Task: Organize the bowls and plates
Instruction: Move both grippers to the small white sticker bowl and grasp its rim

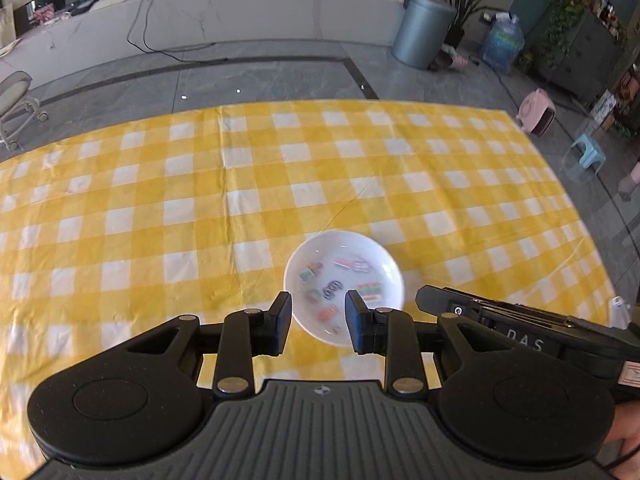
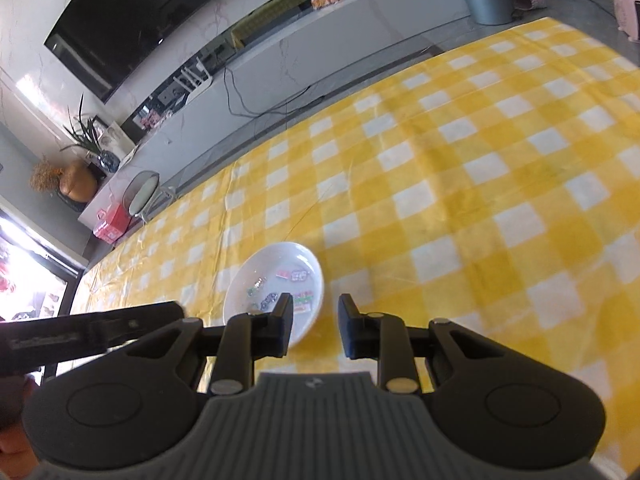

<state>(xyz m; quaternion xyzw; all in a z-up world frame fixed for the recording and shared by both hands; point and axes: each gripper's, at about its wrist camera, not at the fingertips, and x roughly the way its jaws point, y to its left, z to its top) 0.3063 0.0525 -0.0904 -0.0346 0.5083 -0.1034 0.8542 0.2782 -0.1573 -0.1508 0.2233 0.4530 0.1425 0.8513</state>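
Note:
One small white plate [image 1: 352, 248] with colourful prints inside lies on the yellow-and-white checked tablecloth [image 1: 240, 200]. In the left wrist view my left gripper [image 1: 319, 314] hovers over the plate's near rim, its jaws apart and nothing between the pads. The right gripper's black body [image 1: 520, 324] reaches in from the right beside the plate. In the right wrist view the same plate [image 2: 276, 276] sits left of centre. My right gripper [image 2: 316, 318] is open, its left fingertip over the plate's right rim and its right one over bare cloth. The left gripper's body [image 2: 80, 336] shows at the left.
The cloth's far edge [image 1: 320, 103] drops to a grey tiled floor. Beyond stand a grey bin [image 1: 420, 32], a pink heater [image 1: 536, 112], a blue stool [image 1: 588, 154] and a chair [image 1: 16, 100]. A long white counter [image 2: 280, 60] and a wall screen [image 2: 132, 12] lie behind.

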